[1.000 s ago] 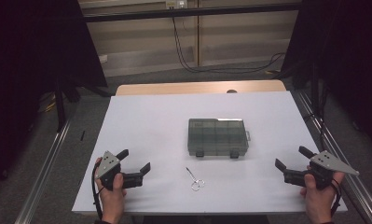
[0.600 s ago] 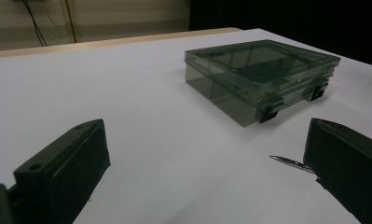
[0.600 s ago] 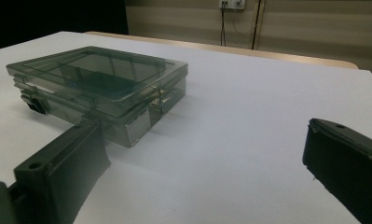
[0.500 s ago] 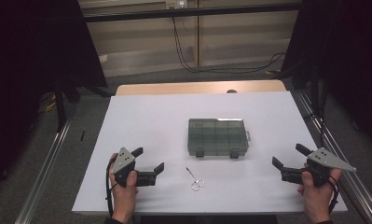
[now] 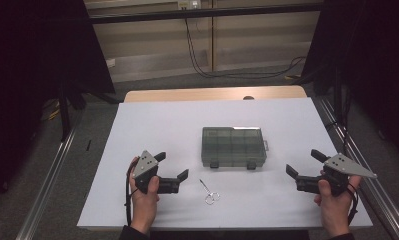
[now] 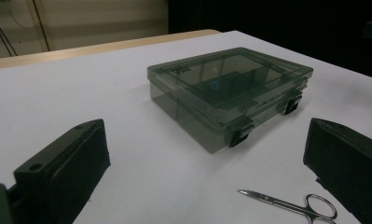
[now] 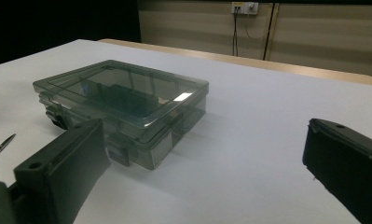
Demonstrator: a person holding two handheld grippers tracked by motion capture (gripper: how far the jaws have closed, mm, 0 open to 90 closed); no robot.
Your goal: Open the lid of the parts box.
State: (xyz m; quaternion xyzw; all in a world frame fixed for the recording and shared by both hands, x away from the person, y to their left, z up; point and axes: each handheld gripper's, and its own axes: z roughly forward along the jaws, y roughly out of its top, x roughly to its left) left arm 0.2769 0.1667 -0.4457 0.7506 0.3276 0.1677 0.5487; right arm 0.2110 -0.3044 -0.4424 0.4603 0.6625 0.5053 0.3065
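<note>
A closed, smoke-grey box (image 5: 232, 146) is seen lying flat near the middle of the white bench (image 5: 157, 125), its two dark latches turned toward the person. Small scissors (image 5: 209, 190) are laid on the bench just in front of the box, near its left corner, apart from it. The left gripper (image 5: 173, 174) is held open and empty, just left of the scissors. The right gripper (image 5: 303, 167) is held open and empty, well to the right of the box.
</note>
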